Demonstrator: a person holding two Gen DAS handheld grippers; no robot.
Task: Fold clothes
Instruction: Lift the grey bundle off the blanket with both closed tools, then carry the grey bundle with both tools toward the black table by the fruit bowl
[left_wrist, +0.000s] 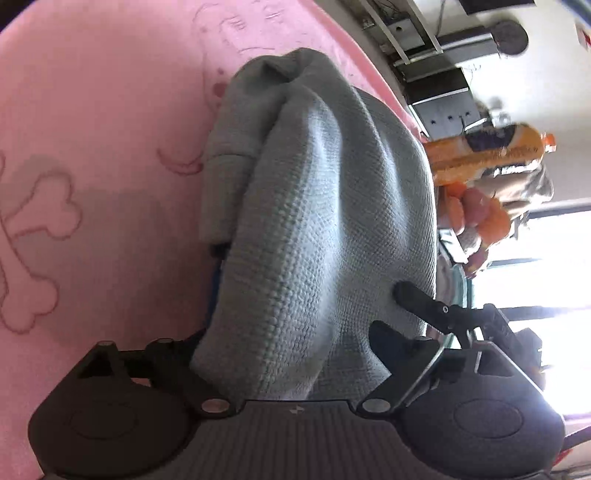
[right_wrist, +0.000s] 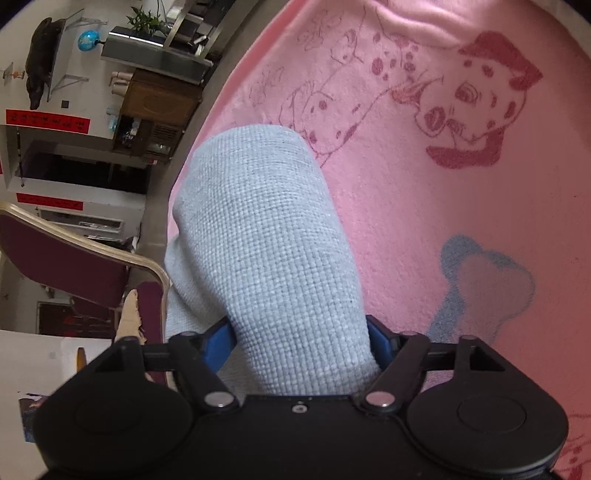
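My right hand-held gripper pinches the grey knit garment; my left hand-held gripper grips it too. It's soft, floppy; edges hold best.

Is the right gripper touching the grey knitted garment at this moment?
Touching. In the right wrist view, the grey knitted garment passes between the blue fingers of the right gripper, which press it on both sides.

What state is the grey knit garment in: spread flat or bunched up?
Bunched up. The grey knit garment hangs in thick folds, lifted off the pink printed blanket.
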